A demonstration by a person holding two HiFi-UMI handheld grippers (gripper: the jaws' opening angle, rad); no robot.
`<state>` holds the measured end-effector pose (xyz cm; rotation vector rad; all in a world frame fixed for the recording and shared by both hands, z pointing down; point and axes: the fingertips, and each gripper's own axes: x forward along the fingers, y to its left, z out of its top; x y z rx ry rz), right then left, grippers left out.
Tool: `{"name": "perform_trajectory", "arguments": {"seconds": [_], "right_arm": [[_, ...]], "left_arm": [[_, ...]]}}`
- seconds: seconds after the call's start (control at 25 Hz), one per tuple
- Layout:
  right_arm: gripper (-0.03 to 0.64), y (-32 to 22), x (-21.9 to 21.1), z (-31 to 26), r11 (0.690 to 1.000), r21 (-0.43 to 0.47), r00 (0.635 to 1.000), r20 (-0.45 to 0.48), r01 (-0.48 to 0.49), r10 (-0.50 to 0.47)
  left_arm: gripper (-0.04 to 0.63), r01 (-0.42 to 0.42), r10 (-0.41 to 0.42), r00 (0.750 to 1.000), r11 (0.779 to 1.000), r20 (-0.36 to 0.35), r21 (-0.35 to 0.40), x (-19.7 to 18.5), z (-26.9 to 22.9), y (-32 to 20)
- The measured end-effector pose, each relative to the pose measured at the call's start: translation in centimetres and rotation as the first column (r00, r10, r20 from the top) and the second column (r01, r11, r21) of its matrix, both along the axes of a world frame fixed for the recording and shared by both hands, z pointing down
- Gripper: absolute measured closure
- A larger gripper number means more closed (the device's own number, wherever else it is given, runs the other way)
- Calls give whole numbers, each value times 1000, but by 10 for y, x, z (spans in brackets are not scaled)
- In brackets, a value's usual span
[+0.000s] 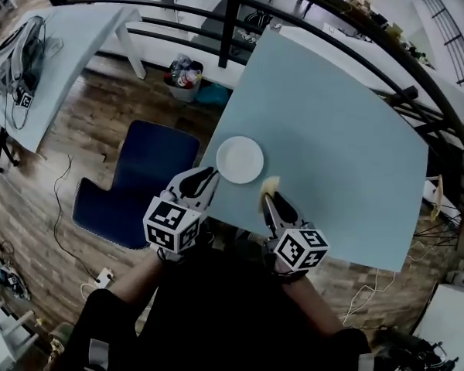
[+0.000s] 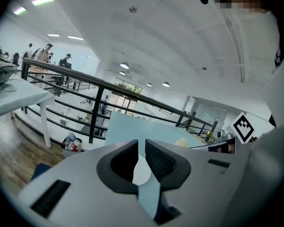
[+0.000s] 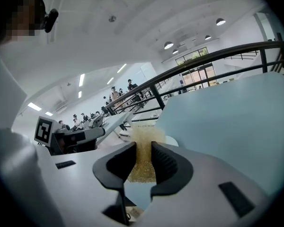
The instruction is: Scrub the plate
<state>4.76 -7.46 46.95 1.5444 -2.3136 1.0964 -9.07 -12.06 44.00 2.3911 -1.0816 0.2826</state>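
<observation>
Right tool point(image 1: 272, 204) clenched on a yellow sponge point(image 1: 271, 185), sponge just beside the white plate point(image 1: 240, 159). Left tool point(image 1: 204, 178) empty, jaws a little apart, tips near the plate's rim. Plate lies flat near the front-left edge of the pale blue tabletop point(image 1: 332, 130)

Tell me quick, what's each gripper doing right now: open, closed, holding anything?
Left gripper: jaws nearly together by the plate; whether it grips the plate cannot be told.
Right gripper: closed on the sponge.
</observation>
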Motion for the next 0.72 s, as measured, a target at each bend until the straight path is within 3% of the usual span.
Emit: {"name": "perform_trajectory", "arguments": {"seconds": [0.24,0.36,0.6,0.72], "right_arm": [[512,-26,-19,43,993,-61,994,39,104,-102],[512,-44,-24,60,986,-79,988,59,147,-143],[512,-90,-45,95,963,-134,972,62,233,-227],[512,-113,-57,105,958,-135,967,54,255,-250]], "left_arm": [[538,86,-78,992,993,98,-76,-9,58,-26],[538,89,-67,987,984,148,-154,1,98,-23],[538,101,-44,979,954,200,-282,13,160,-22],[537,132,-73,982,925,175,-357,16,181,-26]]}}
